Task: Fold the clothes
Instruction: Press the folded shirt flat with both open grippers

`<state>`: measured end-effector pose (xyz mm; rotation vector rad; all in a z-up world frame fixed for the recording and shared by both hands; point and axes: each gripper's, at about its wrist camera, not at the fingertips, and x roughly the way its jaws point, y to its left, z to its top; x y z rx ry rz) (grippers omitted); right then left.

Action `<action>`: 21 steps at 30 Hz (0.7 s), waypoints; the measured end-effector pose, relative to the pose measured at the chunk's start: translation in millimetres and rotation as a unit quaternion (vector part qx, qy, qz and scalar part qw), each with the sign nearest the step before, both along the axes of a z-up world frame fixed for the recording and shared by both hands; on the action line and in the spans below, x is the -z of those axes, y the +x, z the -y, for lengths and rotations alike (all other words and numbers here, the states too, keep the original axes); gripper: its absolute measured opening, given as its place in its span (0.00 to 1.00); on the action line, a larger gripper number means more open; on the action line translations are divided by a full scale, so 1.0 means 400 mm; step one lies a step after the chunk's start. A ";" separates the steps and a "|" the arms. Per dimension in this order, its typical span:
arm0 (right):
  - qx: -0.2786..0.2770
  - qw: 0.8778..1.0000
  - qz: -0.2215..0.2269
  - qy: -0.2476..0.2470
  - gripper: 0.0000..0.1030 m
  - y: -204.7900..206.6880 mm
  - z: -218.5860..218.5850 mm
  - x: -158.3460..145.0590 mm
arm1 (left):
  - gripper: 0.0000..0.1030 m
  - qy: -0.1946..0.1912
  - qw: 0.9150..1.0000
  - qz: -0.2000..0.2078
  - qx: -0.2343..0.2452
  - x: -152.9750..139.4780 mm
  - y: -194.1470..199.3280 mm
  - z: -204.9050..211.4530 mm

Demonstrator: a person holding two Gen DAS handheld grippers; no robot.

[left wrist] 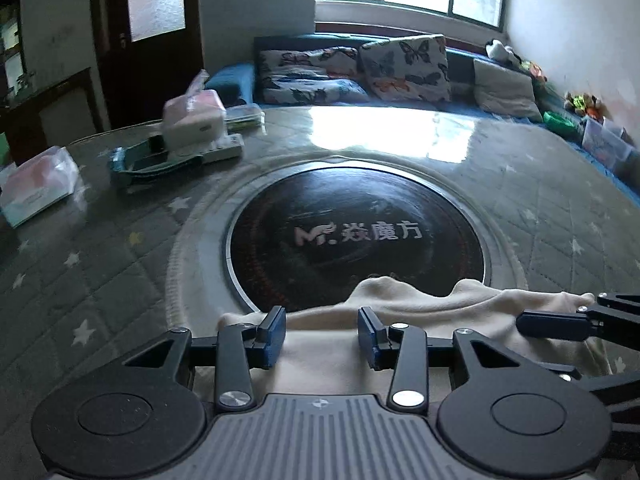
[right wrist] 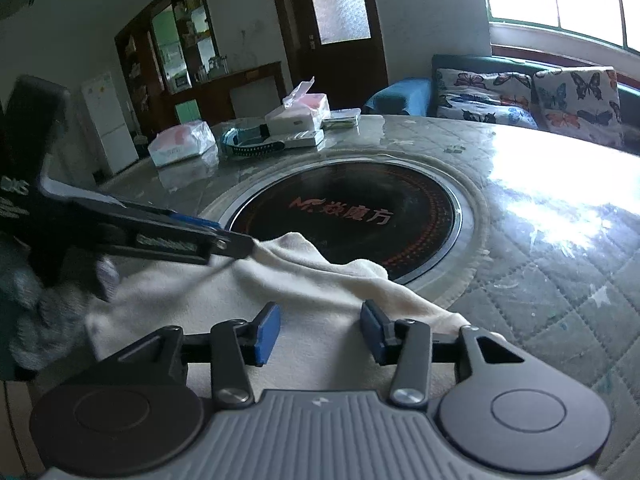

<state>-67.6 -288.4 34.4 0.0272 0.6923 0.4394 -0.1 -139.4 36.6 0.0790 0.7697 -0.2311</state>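
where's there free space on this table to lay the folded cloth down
Free: the quilted table to the right of the round black hob, up to the sofa cushions, and the bare stretch left of the hob. Crowded: the far left corner, with tissue packs and boxes. The cream cloth covers the near edge.

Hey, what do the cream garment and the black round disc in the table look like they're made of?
Cream garment: soft knit or fleece, likely; matte, it slumps in rounded folds. Black disc: glass or ceramic, probably; glossy, with reflections, printed lettering and a metal-looking rim.
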 end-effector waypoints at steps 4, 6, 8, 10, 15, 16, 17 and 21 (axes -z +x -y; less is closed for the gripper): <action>0.008 1.000 0.006 -0.017 0.47 -0.011 -0.021 -0.008 | 0.50 0.024 1.000 0.015 0.010 -0.012 -0.038 -0.015; 0.014 1.000 0.010 -0.025 0.47 -0.017 -0.031 -0.013 | 0.53 0.020 1.000 0.016 0.013 -0.016 -0.055 -0.032; 0.018 0.999 0.016 -0.030 0.49 -0.031 -0.043 -0.022 | 0.56 0.014 1.000 0.019 0.012 -0.019 -0.069 -0.052; 0.022 0.999 0.024 -0.036 0.51 -0.051 -0.052 -0.031 | 0.58 0.014 1.000 0.023 0.011 -0.019 -0.086 -0.071; 0.038 0.998 0.030 -0.043 0.53 -0.124 -0.060 -0.045 | 0.66 0.014 0.999 0.037 0.013 -0.010 -0.138 -0.120; 0.039 0.998 0.029 -0.045 0.54 -0.140 -0.061 -0.045 | 0.67 0.015 0.999 0.041 0.014 -0.009 -0.149 -0.128; 0.040 0.998 0.028 -0.048 0.54 -0.156 -0.062 -0.044 | 0.68 0.018 0.999 0.046 0.015 -0.005 -0.160 -0.137; 0.041 0.998 0.017 -0.053 0.55 -0.193 -0.060 -0.027 | 0.69 0.024 0.998 0.052 0.018 0.013 -0.192 -0.166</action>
